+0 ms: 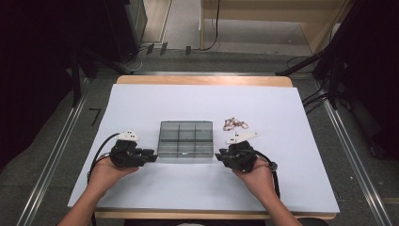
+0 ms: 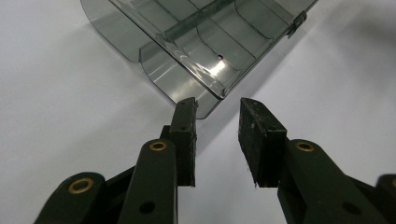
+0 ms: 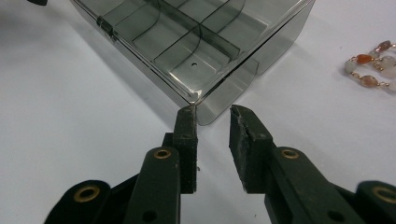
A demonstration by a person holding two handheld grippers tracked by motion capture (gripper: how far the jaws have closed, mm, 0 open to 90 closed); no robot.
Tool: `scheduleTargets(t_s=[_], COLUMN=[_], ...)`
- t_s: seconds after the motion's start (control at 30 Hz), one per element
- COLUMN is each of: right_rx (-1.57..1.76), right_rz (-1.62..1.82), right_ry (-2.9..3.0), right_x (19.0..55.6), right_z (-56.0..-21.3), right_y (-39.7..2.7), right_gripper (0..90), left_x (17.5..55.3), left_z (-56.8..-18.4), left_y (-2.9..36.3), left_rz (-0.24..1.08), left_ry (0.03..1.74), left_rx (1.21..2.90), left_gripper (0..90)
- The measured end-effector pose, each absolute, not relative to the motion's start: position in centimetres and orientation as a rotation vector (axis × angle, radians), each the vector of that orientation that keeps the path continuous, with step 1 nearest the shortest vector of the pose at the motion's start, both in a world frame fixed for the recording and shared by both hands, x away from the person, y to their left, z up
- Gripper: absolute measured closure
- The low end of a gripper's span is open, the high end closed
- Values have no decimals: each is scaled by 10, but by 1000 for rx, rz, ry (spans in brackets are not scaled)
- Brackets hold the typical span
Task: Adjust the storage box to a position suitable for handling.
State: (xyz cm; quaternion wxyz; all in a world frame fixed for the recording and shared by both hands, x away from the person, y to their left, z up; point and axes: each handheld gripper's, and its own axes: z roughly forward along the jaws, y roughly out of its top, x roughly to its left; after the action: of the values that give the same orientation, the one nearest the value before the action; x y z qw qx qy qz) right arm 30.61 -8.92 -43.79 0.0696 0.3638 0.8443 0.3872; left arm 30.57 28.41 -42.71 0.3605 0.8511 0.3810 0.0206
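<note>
A smoky clear plastic organiser box (image 1: 185, 139) with several compartments lies shut on the white sheet, mid-table. My left gripper (image 1: 153, 156) rests at its near left corner, and my right gripper (image 1: 218, 156) rests at its near right corner. In the left gripper view the jaws (image 2: 217, 103) stand a little apart, with the box (image 2: 201, 37) corner just at their tips and no pad pressing on it. The right gripper view is much the same: the jaws (image 3: 212, 109) are narrowly open at the corner of the box (image 3: 187, 32). A beaded bracelet (image 1: 235, 124) lies behind the right gripper.
The white sheet (image 1: 188, 188) covers a wooden table (image 1: 202, 80). The bracelet (image 3: 373, 65), pink and pale beads on a chain, lies right of the box. Dark stands, cables and metal floor rails surround the table.
</note>
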Motion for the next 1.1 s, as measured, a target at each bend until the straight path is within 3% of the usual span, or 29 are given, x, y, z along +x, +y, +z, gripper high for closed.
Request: scheduleTargets(t_s=[0.3, 1.1], right_rx=[1084, 1085], right_rz=[1145, 1147], right_ry=[2579, 2604], right_x=[307, 310], right_z=[-442, -442], right_y=[-86, -78], right_gripper=[803, 825], left_x=[309, 311], left_z=[-432, -433], left_y=[280, 277], left_rz=[40, 33], left_ry=[1004, 1002], left_rx=[2206, 2198], left_gripper=[719, 742])
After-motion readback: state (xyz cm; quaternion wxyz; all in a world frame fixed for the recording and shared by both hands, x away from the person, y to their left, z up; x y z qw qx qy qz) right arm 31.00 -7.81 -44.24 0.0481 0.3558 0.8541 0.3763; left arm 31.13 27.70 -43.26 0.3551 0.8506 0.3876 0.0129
